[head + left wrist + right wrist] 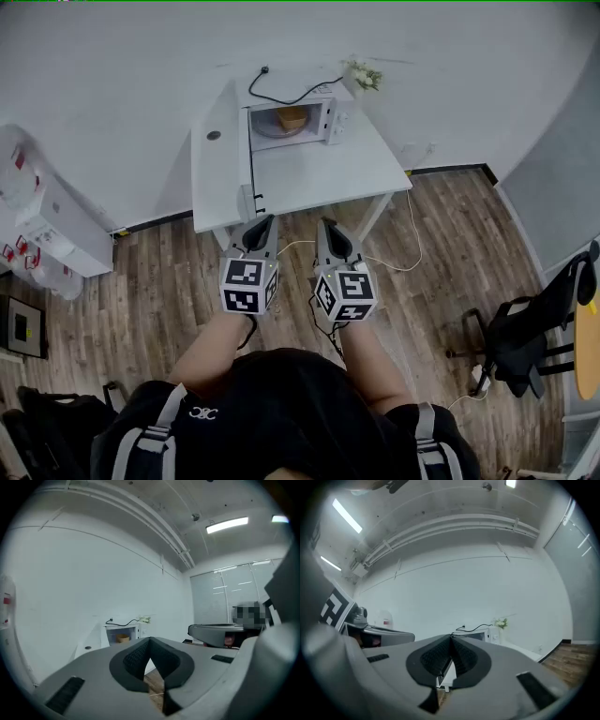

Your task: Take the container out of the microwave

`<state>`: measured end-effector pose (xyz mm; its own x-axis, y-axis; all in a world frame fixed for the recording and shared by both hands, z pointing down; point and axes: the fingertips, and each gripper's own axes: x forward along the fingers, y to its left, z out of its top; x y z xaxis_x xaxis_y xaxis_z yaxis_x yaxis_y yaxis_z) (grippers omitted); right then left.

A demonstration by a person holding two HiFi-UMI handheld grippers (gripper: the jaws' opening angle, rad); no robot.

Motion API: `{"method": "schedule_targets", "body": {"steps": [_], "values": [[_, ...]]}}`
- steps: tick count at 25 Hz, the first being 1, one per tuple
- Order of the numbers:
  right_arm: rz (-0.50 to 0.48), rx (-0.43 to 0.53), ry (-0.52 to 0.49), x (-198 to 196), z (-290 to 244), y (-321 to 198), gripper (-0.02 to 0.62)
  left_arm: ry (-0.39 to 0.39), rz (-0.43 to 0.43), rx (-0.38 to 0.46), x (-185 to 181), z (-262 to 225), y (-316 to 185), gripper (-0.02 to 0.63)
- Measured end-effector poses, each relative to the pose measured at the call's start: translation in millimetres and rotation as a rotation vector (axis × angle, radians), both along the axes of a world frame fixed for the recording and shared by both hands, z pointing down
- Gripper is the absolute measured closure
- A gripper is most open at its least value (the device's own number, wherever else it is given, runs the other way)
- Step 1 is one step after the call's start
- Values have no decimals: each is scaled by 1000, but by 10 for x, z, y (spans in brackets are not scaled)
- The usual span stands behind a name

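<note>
Both tongs are being held by a person above the wooden floor (pixel 450 244), just short of the near edge of the white counter (pixel 319 178), and nothing is being touched by either. The left tongs (pixel 268 219) are being shown in the left gripper view with their dark pads (pixel 136 660) pressed together at the tips and nothing pinched between them. The right tongs (pixel 324 223) are being shown in the right gripper view in the same way, tips meeting and empty. The microwave (pixel 336 122) is being seen at the back of the counter, against the wall, with its door (pixel 251 164) swung wide open towards the person on its left side. The container (pixel 292 117), a tan tub, is being carried by the round plate (pixel 270 129) inside the microwave, well apart from both tongs. A small bunch of flowers (pixel 364 77) is being displayed just beside the microwave on its right, and a black cable (pixel 281 96) is being led from behind it to a wall socket
</note>
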<state>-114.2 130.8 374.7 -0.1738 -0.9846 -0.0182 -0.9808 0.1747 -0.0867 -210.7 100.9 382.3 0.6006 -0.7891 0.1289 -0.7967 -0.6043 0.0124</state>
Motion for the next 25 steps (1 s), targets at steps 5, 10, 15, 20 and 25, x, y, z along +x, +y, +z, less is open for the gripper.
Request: {"method": "schedule_targets", "body": {"steps": [5, 10, 15, 20, 25], "values": [[14, -4, -14, -44, -2, -82, 592, -2, 10, 1, -43, -2, -68, 594], [36, -2, -22, -163, -7, -167, 592, 2, 24, -4, -178, -7, -149, 594], [66, -4, -13, -392, 33, -262, 592, 10, 64, -14, -362, 25, -264, 594], [93, 0, -7, -582, 87, -291, 591, -1, 94, -11, -511, 68, -352, 594], [114, 6, 32, -582, 103, -344, 591, 1, 113, -25, -487, 80, -465, 594]]}}
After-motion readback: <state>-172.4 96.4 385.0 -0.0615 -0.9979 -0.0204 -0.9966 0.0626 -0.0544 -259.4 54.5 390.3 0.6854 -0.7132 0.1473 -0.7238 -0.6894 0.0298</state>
